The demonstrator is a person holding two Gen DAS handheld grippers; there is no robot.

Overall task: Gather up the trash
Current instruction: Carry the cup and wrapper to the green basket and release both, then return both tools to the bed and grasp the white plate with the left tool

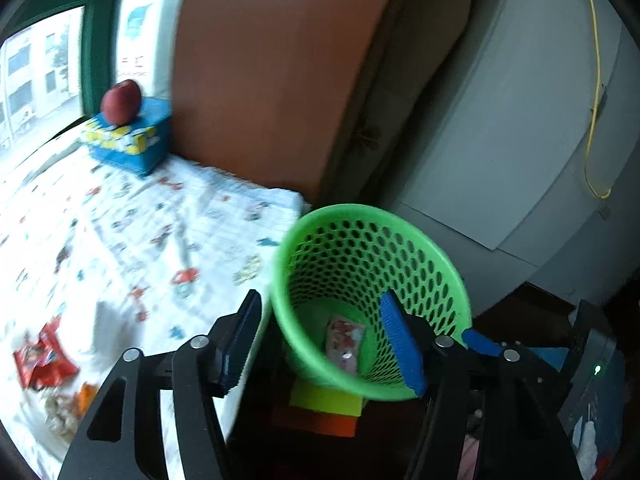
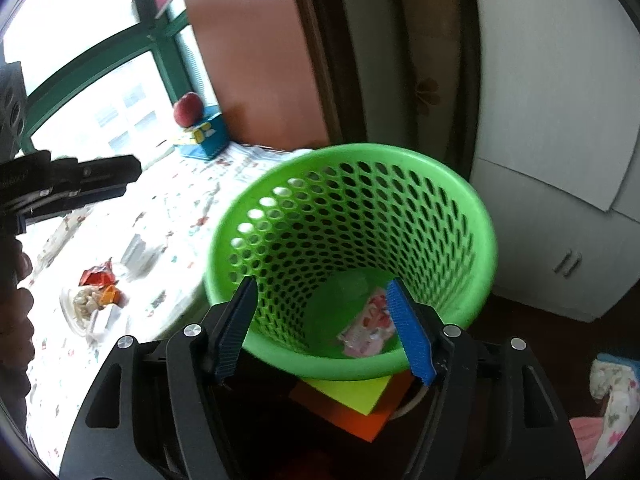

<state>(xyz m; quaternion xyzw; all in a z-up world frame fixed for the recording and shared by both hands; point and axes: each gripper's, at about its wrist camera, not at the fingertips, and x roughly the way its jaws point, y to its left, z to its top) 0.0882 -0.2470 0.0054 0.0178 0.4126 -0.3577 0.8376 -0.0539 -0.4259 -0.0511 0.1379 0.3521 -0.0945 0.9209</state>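
Both wrist views angled down, close above the bin; bed shared at left.

We hold our left gripper angled downward, its 2 blue-padded jaws apart and empty. Our right gripper tilts down likewise, jaws spread, gripping nothing.

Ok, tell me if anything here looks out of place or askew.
The green perforated plastic basket leans toward the bed, propped on a stack of yellow and orange sheets. On the patterned bedsheet, a red crumpled snack wrapper and other litter still lie loose. A red apple sits oddly atop a blue box.
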